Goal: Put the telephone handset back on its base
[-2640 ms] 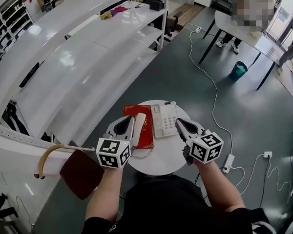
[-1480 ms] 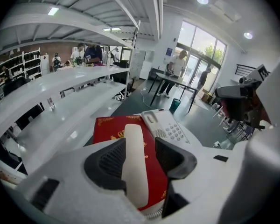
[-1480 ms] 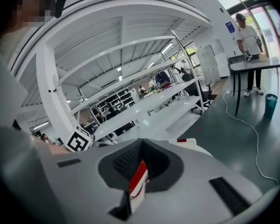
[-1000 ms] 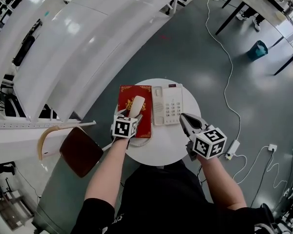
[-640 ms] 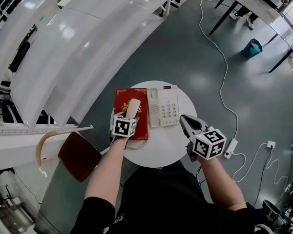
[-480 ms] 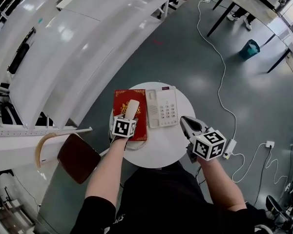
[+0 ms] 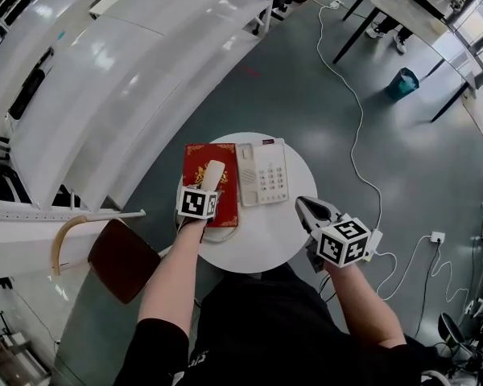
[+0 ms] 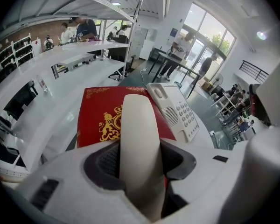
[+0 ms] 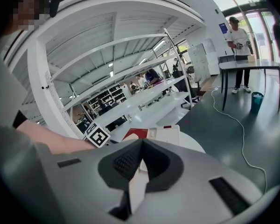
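Observation:
A cream handset (image 7: 212, 174) lies on a red book (image 7: 195, 161) on the round white table (image 7: 262, 244). Right of the book sits the white telephone base (image 7: 262, 174). My left gripper (image 7: 206, 186) is over the handset's near end. Its jaws have just been closing with the handset (image 8: 137, 134) between them, and both dark pads now press its sides. The base (image 8: 177, 113) shows beyond to the right. My right gripper (image 7: 309, 210) hovers at the table's right edge, shut on nothing; its pads (image 9: 126, 162) meet at the tips.
The phone's coiled cord (image 7: 219, 234) trails off the book's near edge. Curved white shelving (image 7: 105, 95) runs along the left. A brown chair seat (image 7: 122, 260) stands at the lower left. A white cable (image 7: 356, 135) and a teal bin (image 7: 401, 84) lie on the floor.
The left gripper, which hung short of the handset at first, has come down over its near end and stayed there. The right gripper has drifted slightly away from the base.

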`<state>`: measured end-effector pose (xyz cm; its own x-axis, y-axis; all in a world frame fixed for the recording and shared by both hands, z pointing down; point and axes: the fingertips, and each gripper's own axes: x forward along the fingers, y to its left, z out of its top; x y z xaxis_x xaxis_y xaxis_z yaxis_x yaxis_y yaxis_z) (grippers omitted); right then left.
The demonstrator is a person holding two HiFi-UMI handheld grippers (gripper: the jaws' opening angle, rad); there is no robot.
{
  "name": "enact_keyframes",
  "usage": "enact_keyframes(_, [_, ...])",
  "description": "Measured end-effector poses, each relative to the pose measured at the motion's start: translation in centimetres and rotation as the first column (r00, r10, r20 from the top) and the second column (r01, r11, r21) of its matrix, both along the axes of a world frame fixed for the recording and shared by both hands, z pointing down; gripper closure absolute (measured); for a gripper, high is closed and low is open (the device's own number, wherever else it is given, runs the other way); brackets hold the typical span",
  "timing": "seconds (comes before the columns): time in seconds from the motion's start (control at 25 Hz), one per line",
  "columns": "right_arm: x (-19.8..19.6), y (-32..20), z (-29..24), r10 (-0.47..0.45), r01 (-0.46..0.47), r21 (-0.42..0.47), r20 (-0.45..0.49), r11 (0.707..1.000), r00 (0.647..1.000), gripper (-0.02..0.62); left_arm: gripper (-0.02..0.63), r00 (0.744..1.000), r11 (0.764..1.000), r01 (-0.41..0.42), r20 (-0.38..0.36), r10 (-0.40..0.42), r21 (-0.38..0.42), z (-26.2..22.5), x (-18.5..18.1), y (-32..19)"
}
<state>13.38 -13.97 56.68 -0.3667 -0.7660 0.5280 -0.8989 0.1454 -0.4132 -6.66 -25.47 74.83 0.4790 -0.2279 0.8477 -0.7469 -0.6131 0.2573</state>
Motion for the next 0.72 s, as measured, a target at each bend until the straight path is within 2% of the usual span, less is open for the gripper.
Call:
enact_keyframes(0.36, [-2.0, 0.4, -1.9, -0.026, 0.026, 0.027, -0.008, 0.999, 1.000, 0.589, 0.408, 0.993, 0.995, 0.045, -0.115, -0.035, 0.084, -5.8, -0.8, -0.2])
enact_keyframes(0.52, [-3.6, -0.3, -3.3, -0.040, 0.041, 0.063, -0.017, 0.997, 0.999, 0.589, 0.408, 0.982, 0.989, 0.049, -0.187, -0.023, 0.136, -8.8, -1.3, 0.0])
enact_keyframes(0.72, [-5.6, -0.3, -5.6, -0.033, 0.036, 0.112, -0.029, 0.993, 0.999, 0.589, 0.408, 0.973, 0.975, 0.043, -0.231, 0.009, 0.220, -13.4, -2.9, 0.8])
